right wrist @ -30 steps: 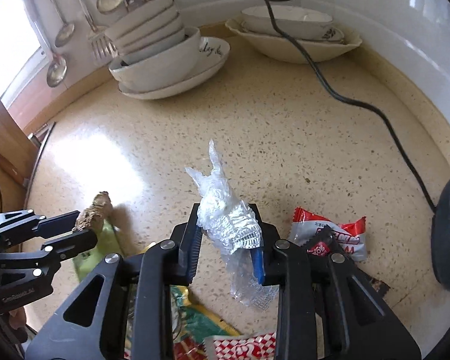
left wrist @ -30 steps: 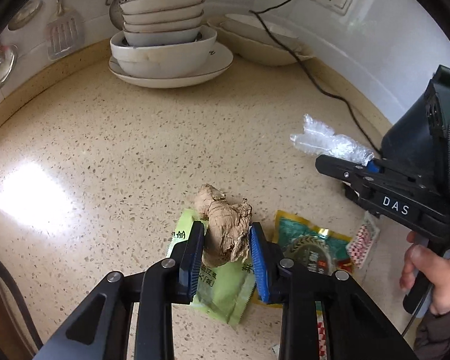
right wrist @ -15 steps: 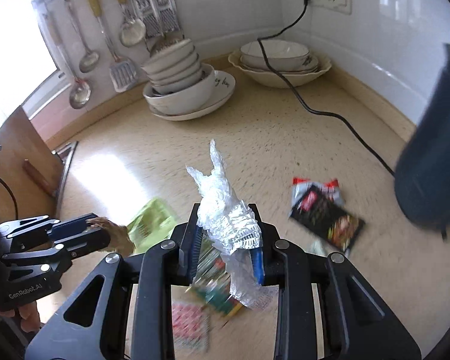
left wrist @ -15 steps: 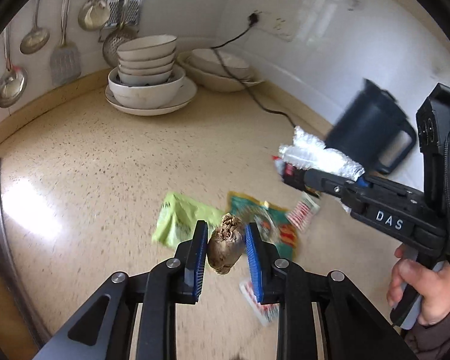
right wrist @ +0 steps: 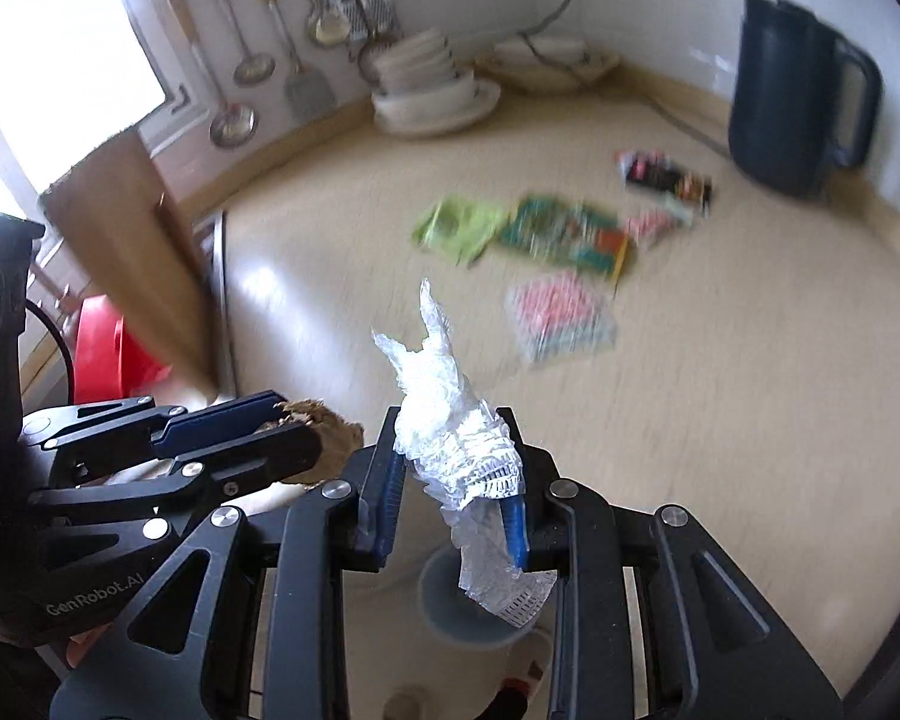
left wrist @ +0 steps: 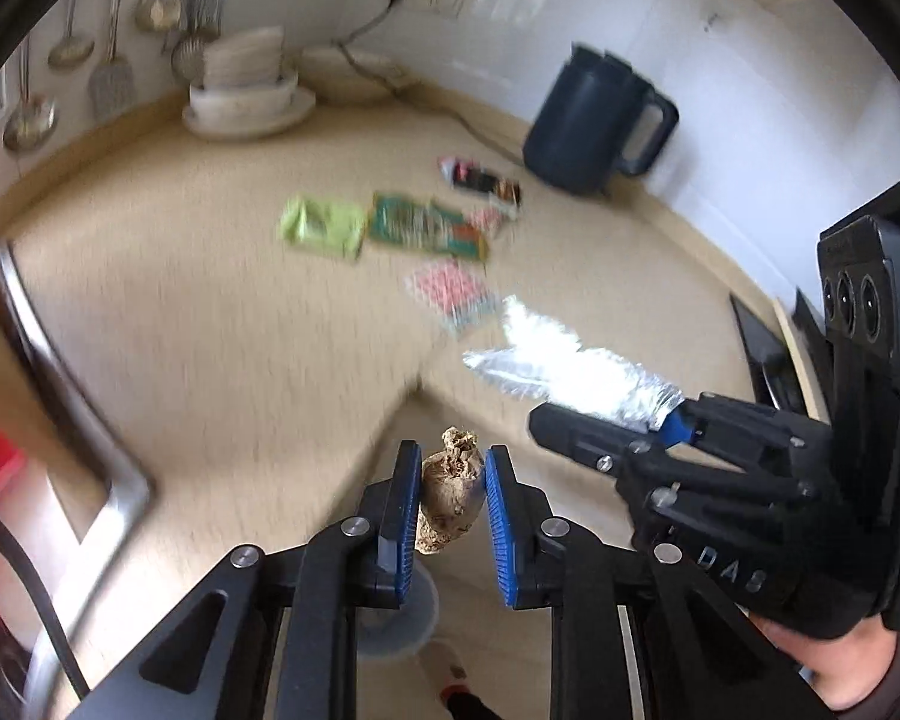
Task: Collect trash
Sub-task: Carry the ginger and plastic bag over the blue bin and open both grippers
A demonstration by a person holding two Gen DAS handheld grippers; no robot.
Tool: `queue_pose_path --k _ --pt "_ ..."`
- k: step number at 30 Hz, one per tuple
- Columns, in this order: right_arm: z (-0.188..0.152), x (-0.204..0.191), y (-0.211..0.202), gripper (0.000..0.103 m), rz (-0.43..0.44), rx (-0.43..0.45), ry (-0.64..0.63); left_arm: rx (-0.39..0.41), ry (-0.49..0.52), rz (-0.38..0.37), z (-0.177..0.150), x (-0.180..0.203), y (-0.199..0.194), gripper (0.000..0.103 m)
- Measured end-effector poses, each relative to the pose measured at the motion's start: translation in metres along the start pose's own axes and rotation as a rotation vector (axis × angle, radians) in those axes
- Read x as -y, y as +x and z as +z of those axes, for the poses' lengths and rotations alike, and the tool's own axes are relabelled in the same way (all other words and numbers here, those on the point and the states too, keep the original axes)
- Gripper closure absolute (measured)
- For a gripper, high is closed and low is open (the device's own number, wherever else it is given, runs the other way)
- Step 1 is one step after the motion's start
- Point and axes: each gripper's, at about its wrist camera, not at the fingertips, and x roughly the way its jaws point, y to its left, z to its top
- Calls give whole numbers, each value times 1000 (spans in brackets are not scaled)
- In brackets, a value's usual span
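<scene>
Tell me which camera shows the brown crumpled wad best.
The left wrist view: the brown wad sits centred between the left claw's blue pads, its whole crumpled shape visible. The right wrist view shows only the wad's end poking past that claw, seen from the side at the frame's left.

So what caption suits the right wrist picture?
Right tongs grip crumpled plastic wrap above a bin.

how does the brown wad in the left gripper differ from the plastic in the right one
The brown paper wad is opaque, compact and dull; the clear plastic wrap is see-through, shiny and crinkled. The wad barely clears its gripper's pads, while the wrap sticks out above and hangs below. Both are crumpled trash, pinched and lifted off the counter.
</scene>
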Motion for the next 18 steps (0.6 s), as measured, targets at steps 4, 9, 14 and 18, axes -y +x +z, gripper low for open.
queue_pose_path --k 4,9,14,18 --pt "-40 -8 11 77 -4 -68 20 -83 -18 1 -35 -5 14 86" --pt "-92 0 44 77 0 -145 51 -170 -43 21 -64 -15 57 86" --pt "-137 14 91 77 6 -221 63 -246 -47 46 -102 -23 107 86" --pt "-163 29 123 77 7 -273 78 -282 -55 54 -116 -30 138 89"
